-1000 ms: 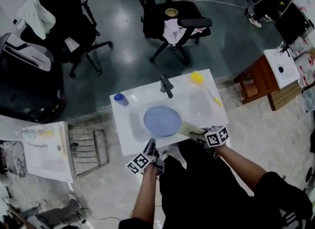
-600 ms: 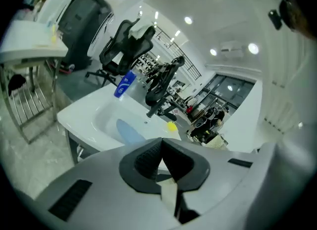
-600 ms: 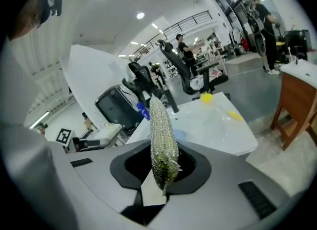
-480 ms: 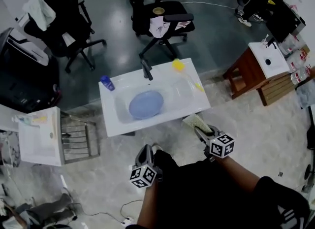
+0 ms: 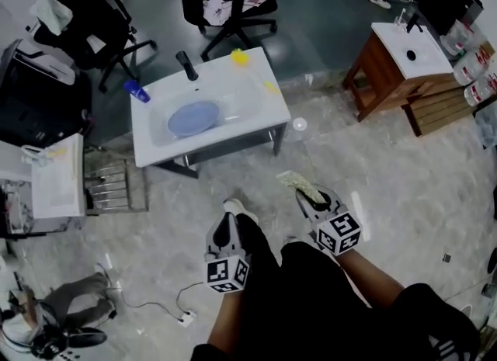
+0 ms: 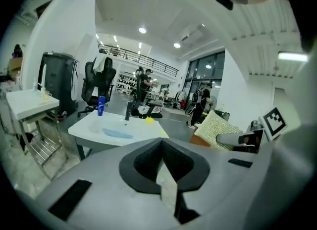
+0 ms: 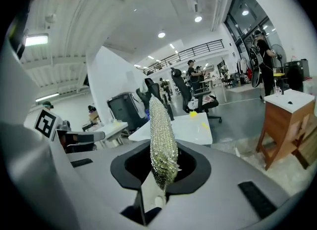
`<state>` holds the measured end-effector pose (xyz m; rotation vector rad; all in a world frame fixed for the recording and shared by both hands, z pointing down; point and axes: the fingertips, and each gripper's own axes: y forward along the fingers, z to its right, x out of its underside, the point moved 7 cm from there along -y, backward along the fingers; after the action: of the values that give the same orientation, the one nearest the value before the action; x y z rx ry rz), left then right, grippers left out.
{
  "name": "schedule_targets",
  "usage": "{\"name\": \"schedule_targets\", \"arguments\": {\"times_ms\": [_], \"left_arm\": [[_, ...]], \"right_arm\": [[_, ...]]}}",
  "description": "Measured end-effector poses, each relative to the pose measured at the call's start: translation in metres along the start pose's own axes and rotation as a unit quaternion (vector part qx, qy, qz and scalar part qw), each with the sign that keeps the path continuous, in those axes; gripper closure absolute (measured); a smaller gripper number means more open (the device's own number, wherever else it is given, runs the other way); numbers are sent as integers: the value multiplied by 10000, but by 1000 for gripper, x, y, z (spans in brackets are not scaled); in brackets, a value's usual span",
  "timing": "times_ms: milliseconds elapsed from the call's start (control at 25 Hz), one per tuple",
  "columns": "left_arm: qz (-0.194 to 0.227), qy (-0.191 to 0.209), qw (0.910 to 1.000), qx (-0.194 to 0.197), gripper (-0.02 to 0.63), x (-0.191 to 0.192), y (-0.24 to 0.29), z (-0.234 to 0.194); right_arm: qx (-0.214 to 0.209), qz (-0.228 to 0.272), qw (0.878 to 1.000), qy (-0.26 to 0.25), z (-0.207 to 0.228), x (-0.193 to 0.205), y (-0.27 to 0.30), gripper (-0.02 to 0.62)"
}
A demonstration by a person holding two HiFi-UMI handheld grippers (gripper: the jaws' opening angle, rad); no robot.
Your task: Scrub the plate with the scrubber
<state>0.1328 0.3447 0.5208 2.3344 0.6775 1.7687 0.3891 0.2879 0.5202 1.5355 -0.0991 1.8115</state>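
1. Blue plate [image 5: 192, 118]: lies flat in the white sink [image 5: 252, 99], well apart from you and both grippers.
2. Scrubber [image 5: 297, 184]: clamped on edge between the jaws of your right gripper [image 5: 307, 195], touching nothing else.
3. Left gripper [image 5: 225, 226]: clenched, nothing in it.
4. Progress: no scrubbing is under way. Whether the plate is clean cannot be told. To scrub, you must first reach the sink.
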Motion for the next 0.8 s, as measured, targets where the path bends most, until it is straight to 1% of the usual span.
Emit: {"name": "schedule_targets", "arguments": {"times_ms": [120, 200, 400, 560, 640, 800], "left_arm": [[-110, -33, 9999, -71, 604, 14, -32, 32], [-158, 65, 9998, -142, 604, 20, -48, 44], [-1, 431, 9990, -115, 604, 13, -71, 54], [0, 432, 9990, -94, 604, 15, -86, 54], [-58, 551, 9984, -110, 604, 17, -91, 56], [-13, 634, 9978, -184, 604, 7, -99, 62]], "right_arm": [[-74, -64, 9999, -137, -4, 11, -39, 535], [-63, -19, 9998, -206, -10, 12, -61, 535], [31, 242, 9995, -197, -27, 7, -94, 537], [-59, 303, 9990, -333, -38, 7, -99, 537], [-111, 321, 9984, -446, -42, 3, -104, 537], [-154, 274, 9982, -503, -43, -6, -119, 537]]}}
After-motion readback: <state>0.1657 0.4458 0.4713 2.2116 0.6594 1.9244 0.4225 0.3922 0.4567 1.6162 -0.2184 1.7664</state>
